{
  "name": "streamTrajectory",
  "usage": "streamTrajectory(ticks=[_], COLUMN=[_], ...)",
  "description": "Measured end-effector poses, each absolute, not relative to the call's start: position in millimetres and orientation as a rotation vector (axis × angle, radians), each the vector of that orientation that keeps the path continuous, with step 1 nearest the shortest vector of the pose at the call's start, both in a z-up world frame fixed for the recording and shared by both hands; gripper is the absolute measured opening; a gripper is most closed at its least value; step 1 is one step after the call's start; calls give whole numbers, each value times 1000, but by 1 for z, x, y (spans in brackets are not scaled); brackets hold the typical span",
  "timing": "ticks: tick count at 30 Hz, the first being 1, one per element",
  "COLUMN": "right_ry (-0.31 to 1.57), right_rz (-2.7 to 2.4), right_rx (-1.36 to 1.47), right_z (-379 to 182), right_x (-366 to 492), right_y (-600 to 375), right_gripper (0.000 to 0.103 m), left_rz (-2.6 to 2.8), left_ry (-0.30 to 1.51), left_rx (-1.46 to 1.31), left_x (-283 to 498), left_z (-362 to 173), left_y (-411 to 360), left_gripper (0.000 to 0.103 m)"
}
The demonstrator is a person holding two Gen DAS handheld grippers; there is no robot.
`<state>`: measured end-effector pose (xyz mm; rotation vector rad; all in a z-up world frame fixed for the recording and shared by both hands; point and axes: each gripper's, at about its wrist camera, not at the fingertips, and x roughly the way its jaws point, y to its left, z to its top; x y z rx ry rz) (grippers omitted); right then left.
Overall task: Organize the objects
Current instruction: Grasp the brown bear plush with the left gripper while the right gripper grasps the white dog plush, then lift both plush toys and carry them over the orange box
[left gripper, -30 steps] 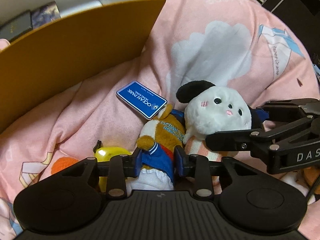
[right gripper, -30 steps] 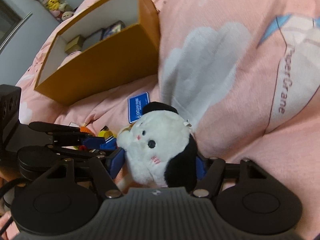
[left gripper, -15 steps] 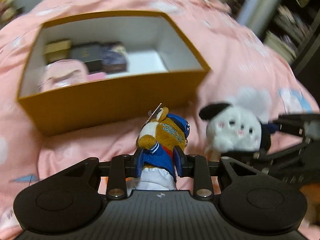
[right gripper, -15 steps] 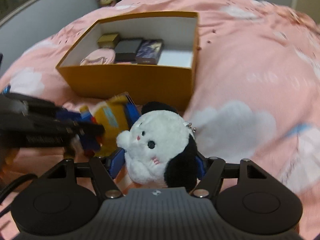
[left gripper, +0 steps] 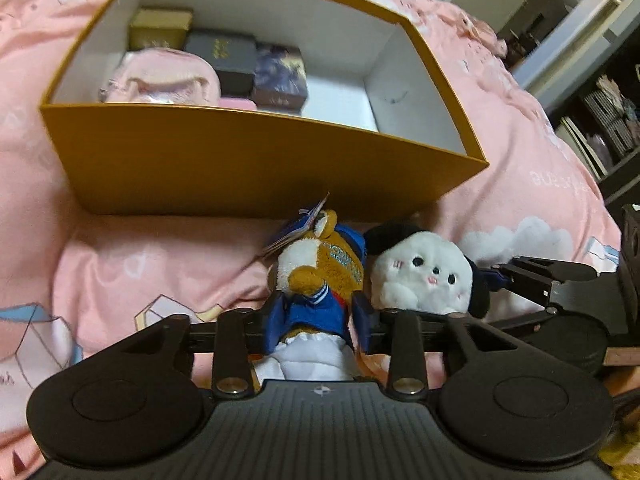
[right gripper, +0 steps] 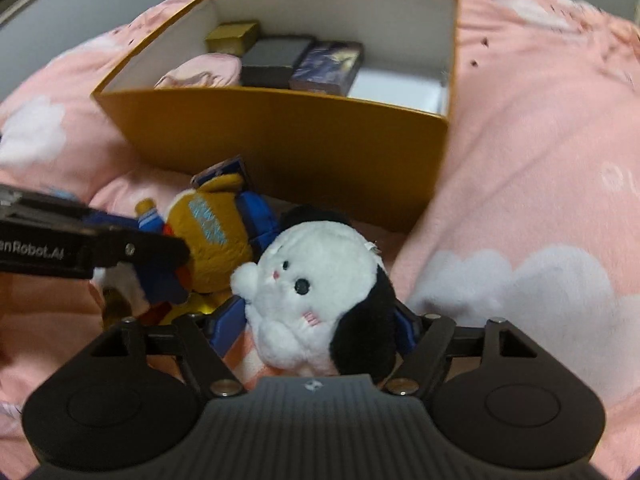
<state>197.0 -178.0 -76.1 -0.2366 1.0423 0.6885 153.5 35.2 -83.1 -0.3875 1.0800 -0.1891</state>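
Jaws of left gripper (left gripper: 316,316) just eased wider yet bracketing brown plush (left gripper: 320,276), right gripper (right gripper: 320,320) clamped on white plush (right gripper: 320,292); mid-carry, just before orange box (left gripper: 260,164); next: lift over rim, release inside.

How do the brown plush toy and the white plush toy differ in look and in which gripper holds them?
The brown plush toy wears blue clothes and carries a paper tag; the white plush toy has black ears and no clothes. The left gripper holds the brown one, the right gripper the white one. Both are outside the yellow box.
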Motion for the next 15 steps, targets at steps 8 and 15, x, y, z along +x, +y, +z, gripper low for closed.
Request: streamTrajectory(ticks=[8,15], right_ry=[1128,1186], right_rz=[586,511], right_rx=[-8,236], right_z=[-67,-65], right_x=[197,190], right_y=[-203,-228], right_gripper=[78,81], left_rz=[-326,-390], left_ry=[1171,1230], left_rx=[-164,-2], left_x=[178,195], left_z=[-60,-61], left_y=[23,3], left_gripper=[59,58])
